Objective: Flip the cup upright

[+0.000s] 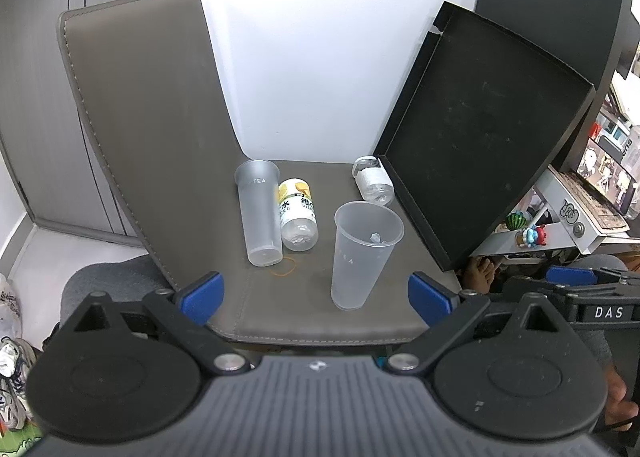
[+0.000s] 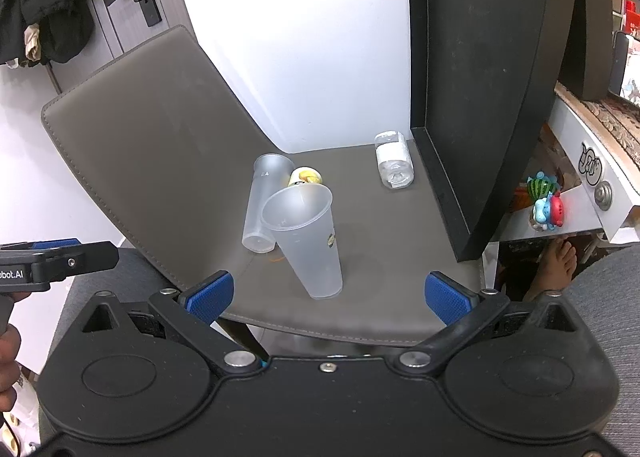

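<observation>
Cup [image 1: 258, 213] lying on the chair [image 1: 360, 321] looks light, thin and slippery, so hold its middle softly. Left claw [image 1: 314, 293] and right claw [image 2: 328, 293] are both wide apart, holding nothing.

In the right wrist view, the yellow bottle [image 2: 306, 176] ahead of the gripper is mostly hidden behind the near cup [image 2: 306, 239]; its label cannot be read. The printed mark on that cup is too small to make out. At the left edge, the left gripper [image 2: 52, 259] is cut off, jaws unseen.
</observation>
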